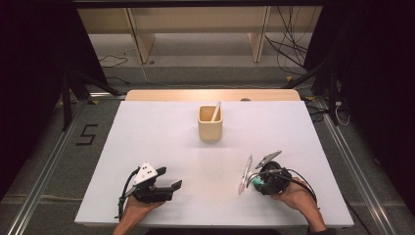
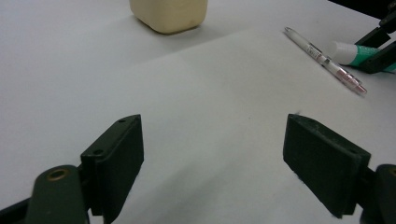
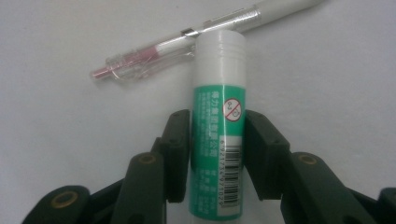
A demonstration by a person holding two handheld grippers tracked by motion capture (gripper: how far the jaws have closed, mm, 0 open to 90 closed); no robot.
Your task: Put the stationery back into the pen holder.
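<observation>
A green and white glue stick point(image 3: 217, 154) lies on the white table top point(image 1: 161, 137), its white cap touching a clear pen point(image 3: 187, 42) with pink inside. My right gripper point(image 3: 217, 133) is shut on the glue stick, both pads pressed against its label. In the high view the right gripper point(image 1: 258, 178) sits at the front right, with the pen point(image 1: 244, 175) just left of it. My left gripper point(image 1: 171, 178) rests at the front left, open, with bare table between its jaws point(image 2: 212, 158). The glue stick point(image 2: 348, 50) and pen point(image 2: 324, 59) lie off to its right.
A cream square cup point(image 1: 210, 125) stands in the middle of the table toward the far side, with a white pen point(image 1: 216, 111) leaning in it. A wooden strip point(image 1: 210, 94) runs along the far edge. Cables trail on the floor beyond.
</observation>
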